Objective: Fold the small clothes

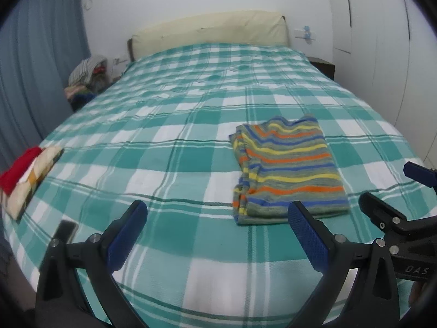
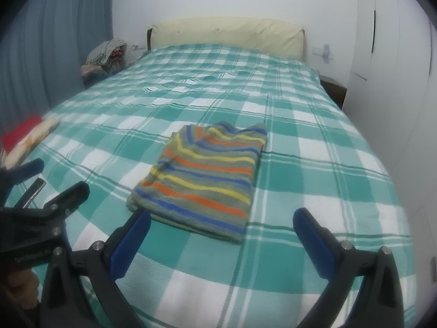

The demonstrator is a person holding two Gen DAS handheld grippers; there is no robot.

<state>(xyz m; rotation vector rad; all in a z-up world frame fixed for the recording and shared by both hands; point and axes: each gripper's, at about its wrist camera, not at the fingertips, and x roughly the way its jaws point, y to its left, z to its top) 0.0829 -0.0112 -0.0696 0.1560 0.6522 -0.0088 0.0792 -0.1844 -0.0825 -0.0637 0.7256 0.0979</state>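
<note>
Lying folded into a neat flat rectangle on the green-and-white checked bed (image 1: pixel 191 136), the stripy knit top (image 1: pixel 286 169) looks done, with the left claw (image 1: pixel 218 218) and right claw (image 2: pixel 221 225) near it, wide open and empty.

my left gripper (image 1: pixel 217 213): black arms, blue textured pads (image 1: pixel 307 235), silver screws | my right gripper (image 2: pixel 221 220): same black/blue build, white lettering on body, partly legible

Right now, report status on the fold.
Left claw open, right claw open, both empty. Striped shirt folded, flat on bed. Nothing in the way.
</note>
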